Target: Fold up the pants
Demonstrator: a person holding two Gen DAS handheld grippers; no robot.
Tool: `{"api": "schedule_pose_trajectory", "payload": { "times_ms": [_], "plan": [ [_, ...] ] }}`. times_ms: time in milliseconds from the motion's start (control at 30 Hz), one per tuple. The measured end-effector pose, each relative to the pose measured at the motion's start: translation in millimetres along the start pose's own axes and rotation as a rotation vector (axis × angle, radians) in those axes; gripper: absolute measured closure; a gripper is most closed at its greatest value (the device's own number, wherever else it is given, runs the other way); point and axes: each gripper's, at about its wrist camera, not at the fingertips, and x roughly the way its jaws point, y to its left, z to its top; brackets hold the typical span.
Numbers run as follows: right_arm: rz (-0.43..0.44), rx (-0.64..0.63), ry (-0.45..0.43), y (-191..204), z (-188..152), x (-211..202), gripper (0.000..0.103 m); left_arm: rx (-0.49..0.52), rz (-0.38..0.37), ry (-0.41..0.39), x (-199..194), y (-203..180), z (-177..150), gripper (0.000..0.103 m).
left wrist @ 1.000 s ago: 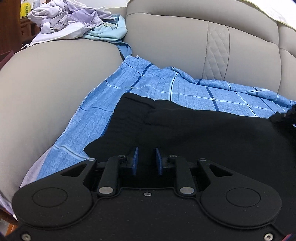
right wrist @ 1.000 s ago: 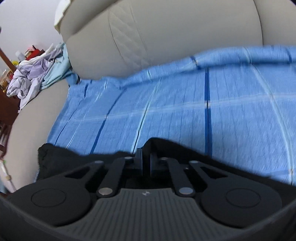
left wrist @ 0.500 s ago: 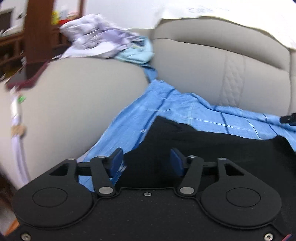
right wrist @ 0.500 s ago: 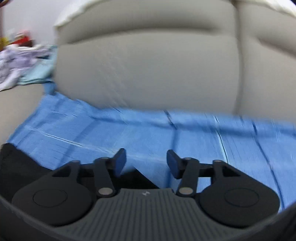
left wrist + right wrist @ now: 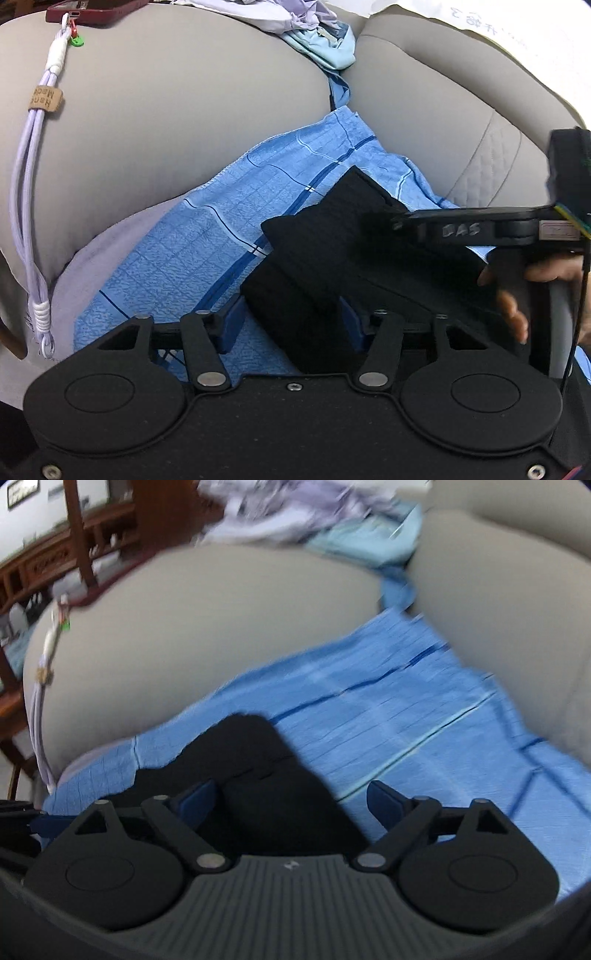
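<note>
The black pants (image 5: 325,251) lie folded in a thick stack on a blue checked sheet (image 5: 207,240) on the sofa seat. My left gripper (image 5: 291,325) is open, its blue pads on either side of the stack's near end. My right gripper (image 5: 291,801) is open over the pants (image 5: 266,775), which lie between its fingers toward the left pad. In the left wrist view the right gripper's body (image 5: 480,229) reaches across the pants from the right, held by a hand (image 5: 517,291).
A grey sofa armrest (image 5: 166,110) rises on the left, with a red phone (image 5: 92,11) and a lilac cord (image 5: 33,184) hanging over it. A pile of clothes (image 5: 303,22) sits behind it. The sofa backrest (image 5: 443,110) stands at the right.
Both grippers opened and let go of the pants. The pants now lie folded into a narrower stack, and both grippers have swung left toward the armrest.
</note>
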Motion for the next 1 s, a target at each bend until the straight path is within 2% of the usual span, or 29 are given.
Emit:
{"api": "schedule_pose_trajectory", "payload": {
  "times_ms": [67, 100, 133, 233, 267, 367, 500, 567, 600, 700, 733, 767, 800, 833, 900, 933, 967, 1000],
  "plan": [
    [0.032, 0.003, 0.010, 1.8, -3.2, 7.9, 0.024, -0.005, 0.008, -0.014, 2.8, -0.5, -0.8, 0.057],
    [0.050, 0.019, 0.012, 0.4, -5.4, 6.1, 0.041, -0.011, 0.006, -0.026, 3.3, -0.9, -0.1, 0.062],
    [0.049, 0.039, -0.003, -1.5, -7.5, 4.0, 0.046, -0.011, 0.011, -0.043, 1.8, -2.6, 0.4, 0.075],
    [0.054, 0.070, -0.049, -7.8, -12.4, -6.5, 0.062, 0.057, 0.021, -0.153, -12.5, -13.9, 4.3, 0.090],
    [0.052, 0.078, -0.064, -7.7, -10.0, -6.2, 0.065, 0.073, 0.001, -0.185, -17.2, -17.4, 7.0, 0.090],
    [0.056, 0.103, -0.135, -14.0, -5.8, -21.8, 0.066, 0.095, -0.047, -0.234, -21.7, -22.3, 17.8, 0.091],
    [-0.001, 0.111, -0.133, -20.8, 0.7, -17.4, 0.063, 0.094, -0.004, -0.200, -1.5, -23.3, 22.2, 0.087],
    [-0.041, 0.107, -0.116, -21.0, -1.2, -7.3, 0.045, 0.091, 0.040, -0.170, 7.9, -20.8, 19.8, 0.082],
    [-0.058, 0.099, -0.118, -19.8, -2.6, -4.3, 0.040, 0.093, 0.048, -0.170, 7.3, -19.1, 16.4, 0.078],
    [-0.067, 0.102, -0.135, -18.2, -6.1, 4.0, 0.038, 0.091, -0.023, -0.164, 8.5, -10.5, 12.0, 0.052],
    [-0.062, 0.114, -0.146, -20.5, -6.2, 5.7, 0.045, 0.077, -0.060, -0.151, 10.8, -6.8, 12.0, 0.046],
    [-0.056, 0.128, -0.157, -22.9, -6.8, 5.3, 0.053, 0.062, -0.088, -0.136, 12.9, -3.0, 11.5, 0.044],
    [-0.057, 0.136, -0.162, -24.2, -7.2, 4.3, 0.060, 0.034, -0.103, -0.118, 18.3, 0.2, 12.9, 0.043],
    [-0.059, 0.140, -0.161, -25.6, -7.5, 4.1, 0.061, -0.005, -0.113, -0.095, 25.4, 4.2, 14.5, 0.043],
    [-0.044, 0.143, -0.153, -27.5, -7.8, 4.7, 0.059, -0.079, -0.149, -0.056, 38.8, 12.2, 18.6, 0.042],
    [-0.043, 0.149, -0.148, -28.9, -7.7, 5.6, 0.054, -0.098, -0.164, -0.070, 41.4, 13.8, 21.2, 0.043],
    [-0.041, 0.158, -0.142, -30.6, -7.7, 6.6, 0.050, -0.112, -0.176, -0.058, 44.8, 14.1, 25.2, 0.045],
    [-0.032, 0.174, -0.141, -32.7, -8.6, 7.4, 0.057, -0.124, -0.179, -0.051, 47.2, 13.4, 28.4, 0.059]
  ]
}}
